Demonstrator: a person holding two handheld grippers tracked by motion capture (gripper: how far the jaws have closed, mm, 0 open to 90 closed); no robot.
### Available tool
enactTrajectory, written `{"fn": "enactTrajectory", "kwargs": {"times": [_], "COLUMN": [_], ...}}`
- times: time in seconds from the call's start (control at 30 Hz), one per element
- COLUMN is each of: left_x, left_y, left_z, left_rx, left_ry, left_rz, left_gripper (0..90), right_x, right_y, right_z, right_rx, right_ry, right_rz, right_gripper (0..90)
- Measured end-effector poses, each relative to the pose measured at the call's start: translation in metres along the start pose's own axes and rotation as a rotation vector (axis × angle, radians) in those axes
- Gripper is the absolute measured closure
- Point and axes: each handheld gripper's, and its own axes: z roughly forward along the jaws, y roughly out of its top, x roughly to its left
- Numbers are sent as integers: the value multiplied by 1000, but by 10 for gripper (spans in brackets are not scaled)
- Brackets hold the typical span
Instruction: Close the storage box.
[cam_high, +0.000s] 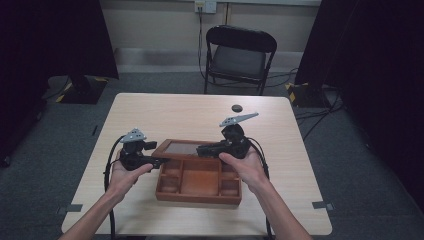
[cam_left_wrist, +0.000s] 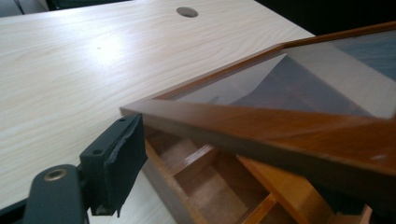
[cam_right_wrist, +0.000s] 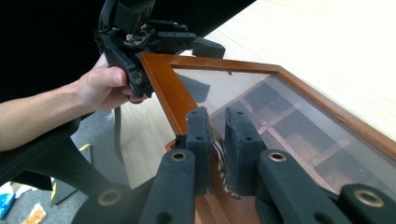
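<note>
Both tools clamp glass-paned wooden lid (cam_right_wrist: 261, 100), raised over compartmented box (cam_high: 199, 184) on pale woodgrain table (cam_high: 165, 112)

A black folding chair (cam_high: 240, 55) stands on grey carpet (cam_high: 350, 150) behind the light wooden table (cam_high: 190, 112), flanked by dark curtains (cam_high: 50, 40).

The high view looks forward and down over the table (cam_high: 150, 107), chair (cam_high: 239, 55) at twelve o'clock; the left gripper view sits close under the box (cam_left_wrist: 280, 135) lid; the right gripper view faces the same lid (cam_right_wrist: 261, 107), close.
</note>
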Motion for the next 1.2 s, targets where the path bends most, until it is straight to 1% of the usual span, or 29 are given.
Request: {"fn": "enactTrajectory", "kwargs": {"times": [0.03, 0.1, 0.13, 0.2, 0.23, 0.3, 0.33, 0.37, 0.43, 0.5, 0.6, 0.63, 0.73, 0.77, 0.8, 0.87, 0.9, 0.93, 0.97, 1.0, 1.07, 1.1, 1.2], "left_x": [2, 4, 4, 6, 8, 10, 12, 15, 18, 22, 27, 28, 31, 32, 33, 35, 36, 36, 37, 37, 37, 37, 36], "left_y": [-2, -3, -4, -6, -9, -11, -12, -14, -16, -19, -22, -22, -22, -22, -22, -22, -22, -22, -22, -21, -21, -21, -21], "left_z": [-1, -3, -4, -8, -11, -13, -14, -16, -17, -17, -16, -16, -18, -18, -19, -19, -20, -20, -20, -21, -21, -21, -20], "left_rx": [7, 10, 9, 18, 27, 27, 29, 37, 40, 61, 74, 73, 70, 68, 68, 62, 64, 64, 59, 62, 57, 59, 59], "left_ry": [4, 5, 4, 15, 20, 24, 27, 36, 39, 49, 57, 63, 73, 71, 79, 81, 88, 88, 86, 90, 91, 91, 86], "left_rz": [-6, -3, -8, 7, 5, 3, -1, -9, -14, -18, -23, -25, -30, -34, -33, -47, -47, -47, -48, -45, -49, -43, -41], "left_gripper": [186, 186, 186, 186, 187, 188, 189, 191, 191, 193, 200, 202, 203, 203, 203, 203, 203, 203, 203, 203, 203, 203, 203], "right_x": [0, 0, 2, 2, 4, 4, 5, 7, 7, 9, 10, 11, 12, 13, 14, 15, 17, 17, 19, 19, 20, 20, 20], "right_y": [-1, -1, -2, -2, -4, -5, -6, -8, -9, -12, -17, -18, -21, -23, -28, -31, -36, -36, -43, -43, -49, -51, -58], "right_z": [0, 0, -1, -1, -1, -1, -1, -1, 0, 0, 1, 1, 3, 4, 6, 7, 9, 9, 12, 12, 14, 15, 19], "right_rx": [3, 2, 7, 8, 14, 14, 18, 27, 29, 47, 57, 56, 59, 64, 70, 73, 77, 77, 80, 80, 85, 87, 108], "right_ry": [-3, -3, -13, -15, -22, -24, -28, -33, -35, -34, -40, -43, -42, -47, -51, -54, -63, -63, -70, -70, -74, -76, -79], "right_rz": [-5, -4, -11, -15, -22, -24, -24, -34, -39, -52, -57, -52, -59, -59, -65, -67, -65, -65, -72, -72, -76, -77, -80], "right_gripper": [811, 810, 810, 810, 810, 810, 810, 810, 810, 810, 809, 809, 809, 809, 808, 807, 805, 805, 804, 804, 803, 804, 803]}}
